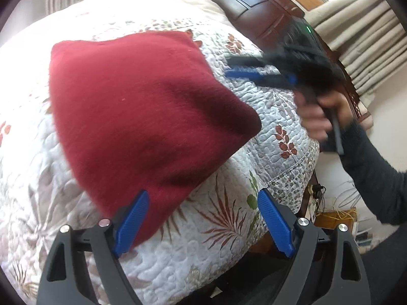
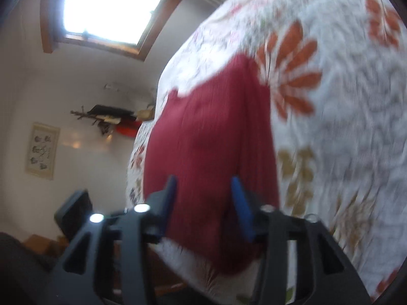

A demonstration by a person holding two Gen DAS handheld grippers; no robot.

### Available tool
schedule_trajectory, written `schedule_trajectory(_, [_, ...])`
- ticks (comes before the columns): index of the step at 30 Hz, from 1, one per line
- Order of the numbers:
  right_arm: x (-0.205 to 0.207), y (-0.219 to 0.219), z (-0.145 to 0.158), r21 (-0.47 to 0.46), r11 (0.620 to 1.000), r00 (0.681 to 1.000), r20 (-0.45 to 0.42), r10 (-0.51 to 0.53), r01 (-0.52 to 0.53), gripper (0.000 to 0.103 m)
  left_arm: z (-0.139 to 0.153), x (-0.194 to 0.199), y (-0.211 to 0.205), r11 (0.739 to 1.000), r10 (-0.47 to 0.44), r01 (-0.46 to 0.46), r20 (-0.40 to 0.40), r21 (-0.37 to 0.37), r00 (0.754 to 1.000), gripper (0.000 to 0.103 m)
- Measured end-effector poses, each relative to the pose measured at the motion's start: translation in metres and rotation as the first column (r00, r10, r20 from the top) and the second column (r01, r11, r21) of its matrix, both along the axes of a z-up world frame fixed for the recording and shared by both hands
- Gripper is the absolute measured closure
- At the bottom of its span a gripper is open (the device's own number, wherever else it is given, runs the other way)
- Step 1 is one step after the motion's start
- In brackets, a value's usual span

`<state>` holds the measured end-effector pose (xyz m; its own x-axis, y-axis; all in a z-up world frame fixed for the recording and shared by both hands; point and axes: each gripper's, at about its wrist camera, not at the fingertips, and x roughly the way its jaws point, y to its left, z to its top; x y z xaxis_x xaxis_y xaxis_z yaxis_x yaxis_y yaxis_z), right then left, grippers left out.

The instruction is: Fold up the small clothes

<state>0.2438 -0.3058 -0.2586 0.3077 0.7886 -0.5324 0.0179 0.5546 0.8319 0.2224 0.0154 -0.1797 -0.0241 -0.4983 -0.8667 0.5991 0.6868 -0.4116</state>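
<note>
I see the folded red garment lying flat on the flowered quilt near the bed's corner, with no label or writing I can read on it. My left gripper hangs over its near edge with fingers spread and nothing between them; my right gripper, held by a hand in a dark sleeve, is blurred, fingers apart and empty. Bare quilt surrounds the cloth, with the dark wooden headboard beyond and the bed's edge dropping away to the right.
</note>
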Motion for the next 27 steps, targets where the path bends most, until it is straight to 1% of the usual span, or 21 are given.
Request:
schedule_trajectory(2, [-0.003,0.008,-0.015,0.059,0.998,0.998,-0.050,0.037,-0.034,0.046,0.002,-0.004,0.002,1.000,0.015,-0.015,-0.004,-0.002,1.000,0.016])
schedule_trajectory(3, [-0.003,0.013,-0.022,0.063,0.997,0.996,-0.070,0.047,-0.043,0.057,0.003,-0.006,0.003,1.000,0.021,-0.021,-0.007,-0.006,1.000,0.016])
schedule_trajectory(4, [0.000,0.015,-0.030,0.051,0.998,0.995,-0.088,0.045,-0.041,0.075,0.003,-0.008,0.003,0.999,0.032,-0.032,-0.017,-0.016,0.999,0.016])
schedule_trajectory(5, [0.003,0.013,-0.041,0.059,0.998,0.992,-0.120,0.033,-0.026,0.087,0.003,-0.008,0.004,0.999,0.039,-0.039,-0.024,-0.018,0.999,0.016])
schedule_trajectory(6, [0.007,0.011,-0.044,0.050,0.999,0.991,-0.136,0.013,-0.007,0.089,0.002,-0.009,0.005,0.999,0.049,-0.050,-0.031,-0.013,0.998,0.016])
schedule_trajectory(8, [0.004,0.003,-0.050,0.024,0.999,0.988,-0.150,-0.025,0.029,0.090,0.001,-0.014,0.008,0.998,0.063,-0.063,-0.031,0.000,0.998,0.016])
schedule_trajectory(9, [-0.002,0.000,-0.057,0.041,0.998,0.985,-0.170,-0.040,0.047,0.090,0.001,-0.015,0.010,0.998,0.070,-0.070,-0.031,0.003,0.997,0.016])
schedule_trajectory(11, [-0.013,-0.001,-0.060,0.056,0.997,0.983,-0.176,-0.051,0.062,0.089,0.001,-0.019,0.018,0.995,0.101,-0.101,-0.046,-0.001,0.994,0.016])
schedule_trajectory(12, [-0.019,-0.002,-0.057,0.072,0.995,0.986,-0.156,-0.059,0.071,0.085,0.001,-0.020,0.023,0.992,0.122,-0.123,-0.056,-0.005,0.991,0.016])
schedule_trajectory(13, [-0.025,-0.003,-0.051,0.095,0.992,0.990,-0.124,-0.065,0.077,0.081,0.001,-0.020,0.027,0.990,0.137,-0.138,-0.062,-0.009,0.989,0.016])
schedule_trajectory(14, [-0.032,-0.004,-0.046,0.110,0.991,0.993,-0.097,-0.071,0.082,0.068,0.002,-0.020,0.032,0.987,0.156,-0.157,-0.069,-0.014,0.985,0.016])
schedule_trajectory(15, [-0.037,-0.006,-0.040,0.103,0.991,0.994,-0.078,-0.077,0.085,0.058,0.002,-0.021,0.035,0.985,0.171,-0.173,-0.075,-0.017,0.982,0.016])
schedule_trajectory(16, [-0.042,-0.008,-0.037,0.081,0.994,0.996,-0.064,-0.068,0.073,0.054,0.003,-0.022,0.041,0.981,0.192,-0.193,-0.077,-0.016,0.978,0.016])
schedule_trajectory(18, [-0.046,-0.003,-0.031,0.020,1.000,0.999,-0.035,-0.016,0.017,0.050,0.002,-0.025,0.047,0.976,0.214,-0.216,-0.076,-0.010,0.974,0.016])
schedule_trajectory(19, [-0.049,0.002,-0.031,0.000,1.000,1.000,-0.028,0.014,-0.014,0.050,0.002,-0.027,0.049,0.975,0.222,-0.223,-0.078,-0.009,0.972,0.016])
schedule_trajectory(20, [-0.048,0.009,-0.031,-0.021,0.999,0.999,-0.022,0.041,-0.042,0.056,0.001,-0.028,0.050,0.973,0.227,-0.229,-0.078,-0.007,0.971,0.016])
schedule_trajectory(21, [-0.047,0.015,-0.031,-0.060,0.996,0.997,-0.016,0.070,-0.071,0.094,0.000,-0.029,0.052,0.972,0.234,-0.235,-0.079,-0.005,0.969,0.016])
schedule_trajectory(22, [-0.045,0.018,-0.033,-0.069,0.994,0.996,-0.018,0.087,-0.088,0.094,-0.001,-0.030,0.054,0.970,0.241,-0.242,-0.083,-0.002,0.967,0.016])
schedule_trajectory(25, [-0.047,0.004,-0.037,-0.052,0.998,0.999,-0.024,0.038,-0.039,0.095,-0.002,-0.032,0.062,0.962,0.272,-0.273,-0.091,-0.003,0.958,0.016])
schedule_trajectory(26, [-0.051,-0.002,-0.047,-0.030,0.999,0.999,-0.050,0.015,-0.017,0.095,-0.002,-0.032,0.065,0.959,0.280,-0.282,-0.094,-0.008,0.955,0.016])
schedule_trajectory(27, [-0.047,-0.006,-0.051,-0.019,1.000,0.998,-0.068,0.009,-0.011,0.095,-0.002,-0.030,0.070,0.953,0.298,-0.302,-0.103,-0.021,0.949,0.016])
